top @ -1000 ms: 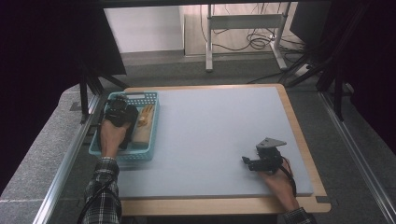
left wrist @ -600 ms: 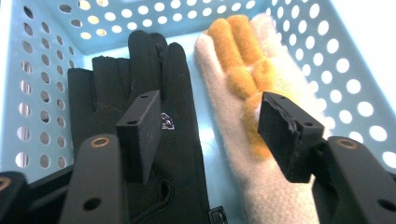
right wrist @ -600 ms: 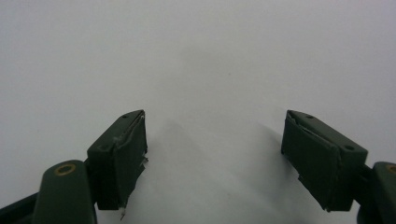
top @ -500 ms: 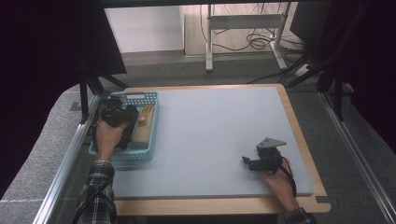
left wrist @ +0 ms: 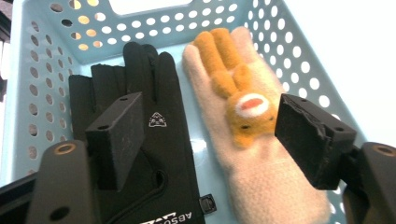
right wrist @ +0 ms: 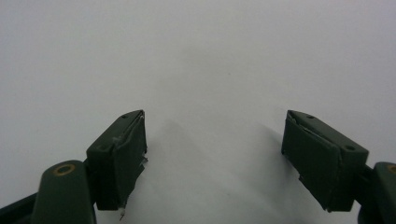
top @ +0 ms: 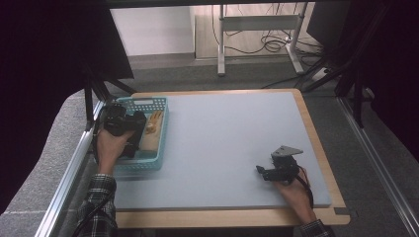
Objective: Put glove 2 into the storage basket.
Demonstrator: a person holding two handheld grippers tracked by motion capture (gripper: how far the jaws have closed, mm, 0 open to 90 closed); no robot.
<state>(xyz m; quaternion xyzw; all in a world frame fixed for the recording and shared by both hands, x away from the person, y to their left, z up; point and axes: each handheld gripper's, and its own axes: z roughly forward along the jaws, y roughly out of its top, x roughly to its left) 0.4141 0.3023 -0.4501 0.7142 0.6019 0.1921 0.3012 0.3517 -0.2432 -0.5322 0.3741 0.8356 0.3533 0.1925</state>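
Work in hand: a reach into the basket [top: 129, 165] at the left edge of the surface [top: 232, 143], with the gloves inside as the target; this is judged from where the left gripper is held.
Left gripper [left wrist: 205, 135]: held over the basket with jaws spread wide and nothing between them.
Black glove [left wrist: 140, 154]: laid flat on the basket floor, fingers toward the far wall; the left jaw pad is seen just above it.
Cream glove [left wrist: 261, 186]: laid just beside the black glove, touching it along one edge, with an orange plush animal [left wrist: 238, 100] sewn on its back.
Right gripper [top: 276, 170]: rested low over the bare surface near the right front corner, well apart from the basket; jaws wide and empty.
Done so far: nothing is seen lifted; both gloves are in the basket.
Left to do: a glove is yet to be closed on and taken out, as far as can be judged.
Change from the earlier frame: the left gripper has been drawn slightly toward the basket's left side; the right gripper has stayed where it was.
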